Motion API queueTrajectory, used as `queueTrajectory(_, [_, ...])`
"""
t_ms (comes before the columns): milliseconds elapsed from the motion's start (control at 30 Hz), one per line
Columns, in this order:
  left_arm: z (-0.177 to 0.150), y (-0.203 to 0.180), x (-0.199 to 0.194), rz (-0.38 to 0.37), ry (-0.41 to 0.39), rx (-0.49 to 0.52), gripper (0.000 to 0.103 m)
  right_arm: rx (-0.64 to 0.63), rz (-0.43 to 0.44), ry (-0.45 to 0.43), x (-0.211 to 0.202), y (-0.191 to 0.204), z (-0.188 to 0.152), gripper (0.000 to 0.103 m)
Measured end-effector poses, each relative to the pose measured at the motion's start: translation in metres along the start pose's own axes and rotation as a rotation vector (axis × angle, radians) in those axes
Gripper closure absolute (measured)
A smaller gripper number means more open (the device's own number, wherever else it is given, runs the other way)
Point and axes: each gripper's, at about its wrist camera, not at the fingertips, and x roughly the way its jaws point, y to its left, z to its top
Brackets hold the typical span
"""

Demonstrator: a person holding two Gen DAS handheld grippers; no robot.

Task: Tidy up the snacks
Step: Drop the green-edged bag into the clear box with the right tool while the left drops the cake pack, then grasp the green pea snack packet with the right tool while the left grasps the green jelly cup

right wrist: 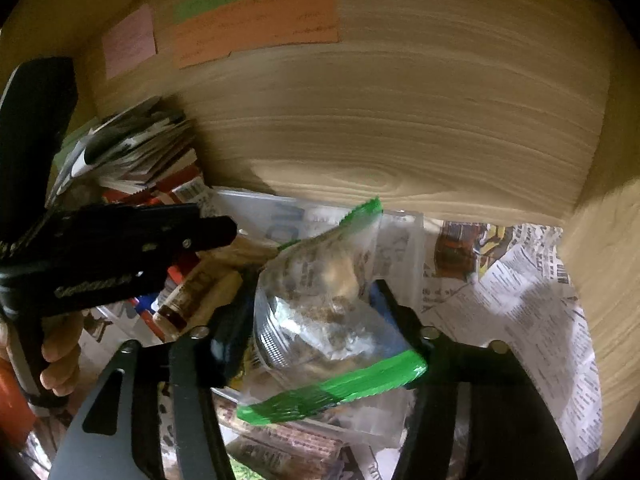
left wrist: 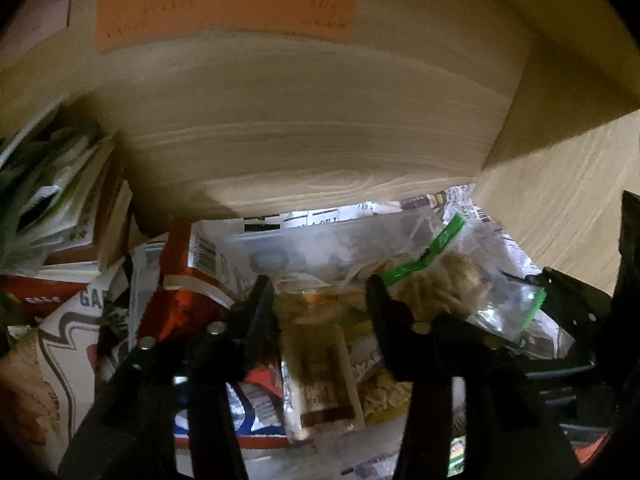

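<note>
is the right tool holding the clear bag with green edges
Yes, the right tool has its two fingers closed on the clear green-edged bag, lifted above the newspaper lining.

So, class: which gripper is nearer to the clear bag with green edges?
Right. The right gripper has the clear bag with green edges between its fingers; the left gripper sits beside it, over a brown wrapped bar.

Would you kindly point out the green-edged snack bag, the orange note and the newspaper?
green-edged snack bag [right wrist: 320,304]: right wrist view, clear middle.
orange note [right wrist: 256,24]: right wrist view, centre.
newspaper [right wrist: 520,300]: right wrist view, bare printed sheet.
</note>
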Motion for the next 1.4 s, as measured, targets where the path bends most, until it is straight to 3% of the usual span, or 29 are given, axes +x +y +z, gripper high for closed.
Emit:
queueTrajectory(200, [-0.005, 0.0, -0.038, 0.002, -0.065, 0.015, 0.042, -0.02, -0.051, -0.056, -0.019, 0.006, 0.001, 0.026])
queueTrajectory(400, [-0.016, 0.002, -0.079, 0.017, -0.126, 0.022, 0.03, -0.036, -0.057, -0.105, -0.045, 0.016, -0.003, 0.019])
queueTrajectory(600, [-0.036, 0.008, -0.097, 0.041, -0.123, 0.028, 0.019, -0.043, -0.035, -0.124, -0.067, 0.024, -0.015, 0.017])
queueTrajectory(1067, [-0.095, 0.036, -0.081, 0.097, 0.029, 0.037, 0.016, 0.011, -0.014, -0.009, -0.056, 0.024, -0.07, 0.017])
queueTrajectory(1200, [-0.111, 0.036, -0.062, 0.074, 0.084, 0.033, 0.016, 0.037, 0.008, 0.045, -0.048, 0.023, -0.081, 0.03])
queueTrajectory(1300, [-0.116, 0.035, -0.049, 0.05, 0.111, 0.023, 0.017, 0.045, 0.012, 0.063, -0.045, 0.023, -0.088, 0.031])
queueTrajectory(1400, [-0.118, 0.032, -0.041, 0.029, 0.117, 0.012, 0.021, 0.048, 0.021, 0.081, -0.041, 0.027, -0.091, 0.038])
